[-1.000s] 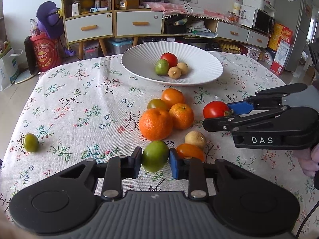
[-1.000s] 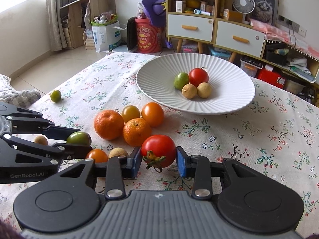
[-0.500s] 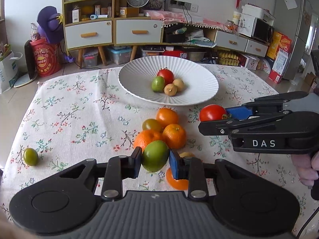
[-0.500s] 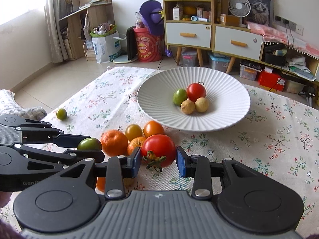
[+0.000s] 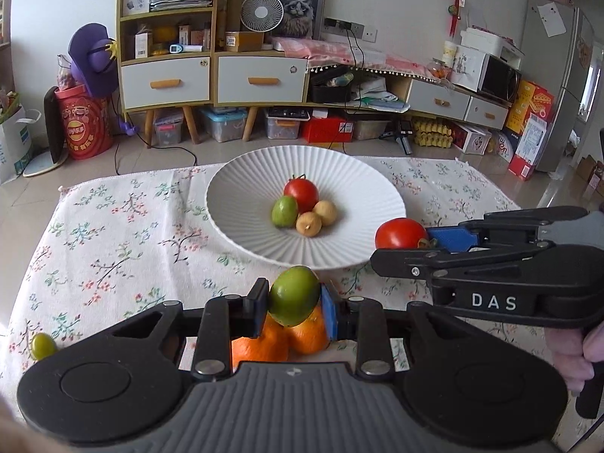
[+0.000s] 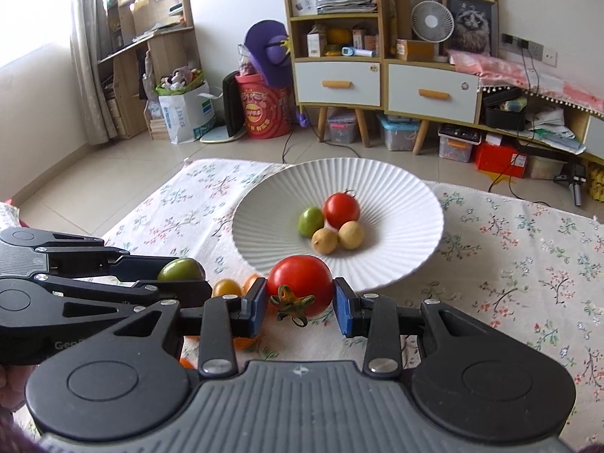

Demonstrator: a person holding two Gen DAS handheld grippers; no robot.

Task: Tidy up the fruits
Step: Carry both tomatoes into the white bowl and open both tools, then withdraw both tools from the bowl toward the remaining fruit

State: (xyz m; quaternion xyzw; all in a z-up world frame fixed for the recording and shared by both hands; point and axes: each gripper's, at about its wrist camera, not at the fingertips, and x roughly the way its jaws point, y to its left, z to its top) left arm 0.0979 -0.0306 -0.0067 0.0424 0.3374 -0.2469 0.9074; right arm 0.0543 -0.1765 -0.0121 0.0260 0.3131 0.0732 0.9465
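Far left, on the floral cloth of your bench (image 5: 113,226): one small green fruit (image 5: 42,345), lying alone near the cloth's edge, well apart from the rest.

Your left hand-held gripper (image 5: 294,302): closed on a green fruit (image 5: 293,295), blue pads pressing both its sides. The fruit is lifted clear of the cloth, just short of the plate's near rim. From the right wrist camera the same left hand-held gripper (image 6: 181,275) lies to the left, the green fruit (image 6: 180,268) showing between its fingers.

Under and behind that gripper: two oranges (image 5: 277,338) side by side on the cloth, partly hidden. The right wrist camera adds a small yellow-orange fruit (image 6: 226,287) beside them.

Centre: white ribbed plate (image 5: 241,204), resting on the cloth. It holds a red tomato (image 5: 301,193), a green fruit (image 5: 284,210) touching it, and two tan round fruits (image 5: 317,217) touching each other in front.

Right: your right hand-held gripper (image 6: 300,300), clamped around a red tomato (image 6: 300,281), stem and calyx facing the camera. The tomato is held above the cloth at the plate's near right rim. From the left wrist camera, this right hand-held gripper (image 5: 426,243) comes in from the right, with the tomato (image 5: 400,233) at its tip, overlapping the rim of the plate.
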